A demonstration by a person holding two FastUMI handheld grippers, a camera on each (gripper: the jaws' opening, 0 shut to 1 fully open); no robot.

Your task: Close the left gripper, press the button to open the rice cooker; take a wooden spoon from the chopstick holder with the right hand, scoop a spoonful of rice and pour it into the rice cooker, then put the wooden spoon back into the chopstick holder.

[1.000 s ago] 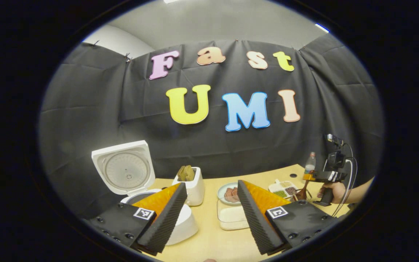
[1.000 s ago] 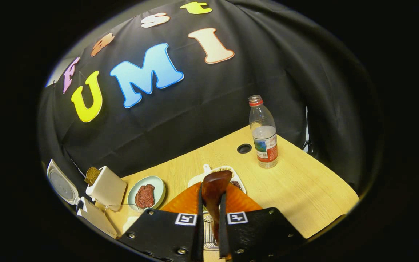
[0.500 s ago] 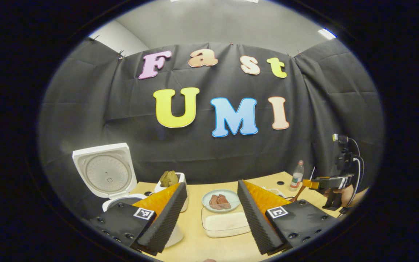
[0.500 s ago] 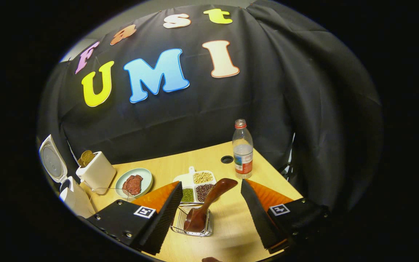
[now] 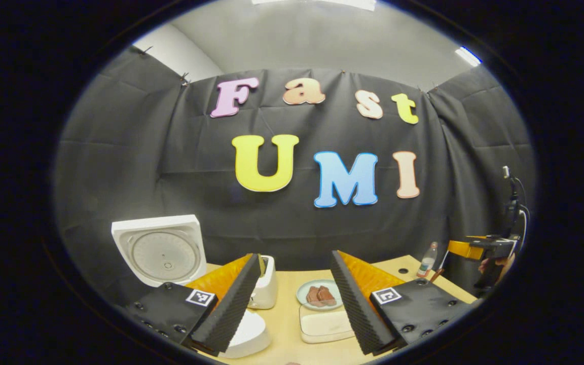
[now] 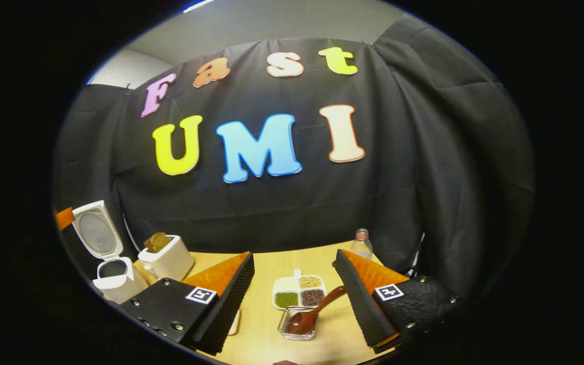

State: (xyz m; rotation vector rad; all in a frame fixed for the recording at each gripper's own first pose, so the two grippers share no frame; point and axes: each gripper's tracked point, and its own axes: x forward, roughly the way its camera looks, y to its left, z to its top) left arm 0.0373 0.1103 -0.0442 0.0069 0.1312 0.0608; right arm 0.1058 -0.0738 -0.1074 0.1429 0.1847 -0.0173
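The wooden spoon (image 6: 315, 313) stands in the wire chopstick holder (image 6: 296, 330) on the table, leaning right with nothing holding it. My right gripper (image 6: 294, 255) is open, above and back from the holder, and is seen far right as the right gripper (image 5: 478, 248) in a hand. The white rice cooker (image 5: 245, 335) has its lid (image 5: 157, 251) raised; its body is partly behind my finger. It also appears as the rice cooker (image 6: 113, 278) at the left edge. My left gripper (image 5: 295, 257) is open and holds nothing. A clear rice container (image 5: 325, 324) lies between its fingers.
A white box (image 5: 267, 290) with brown contents stands beside the cooker. A plate of meat (image 5: 319, 295) sits behind the rice container. A divided dish of beans (image 6: 299, 293) lies just behind the holder, and a water bottle (image 6: 361, 243) stands at the table's (image 6: 266, 334) far right corner.
My right gripper opened off the spoon, left it in the holder, then drew back and up. The left gripper also pulled back from the cooker, staying open.
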